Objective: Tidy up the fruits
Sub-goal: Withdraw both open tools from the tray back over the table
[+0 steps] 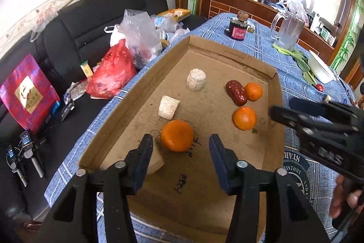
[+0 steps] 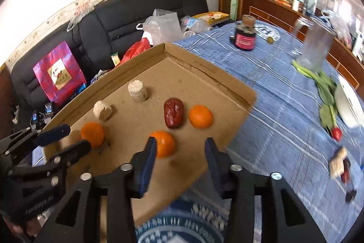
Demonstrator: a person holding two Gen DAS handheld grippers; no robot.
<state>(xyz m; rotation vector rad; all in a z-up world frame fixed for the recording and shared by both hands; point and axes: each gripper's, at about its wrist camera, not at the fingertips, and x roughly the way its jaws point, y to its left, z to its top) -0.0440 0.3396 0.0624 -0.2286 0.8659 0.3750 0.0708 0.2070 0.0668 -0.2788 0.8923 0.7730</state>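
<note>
Cardboard tray (image 1: 276,111) is filling with fruit. You're hovering both empty, wide-open grippers, left gripper (image 1: 180,149) and right gripper (image 2: 180,152); next, close on a loose date (image 2: 345,171).

The left claw's fingers (image 1: 145,156) hide part of a pale block (image 1: 157,159); the pitcher (image 2: 316,47) is blurred.

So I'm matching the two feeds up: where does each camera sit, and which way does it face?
Left wrist: on the left gripper, looking down over the cardboard tray; right gripper and a hand show.
Right wrist: on the right gripper, facing the tray's near corner; left gripper shows.
Shared: tray, three oranges, red date.
</note>
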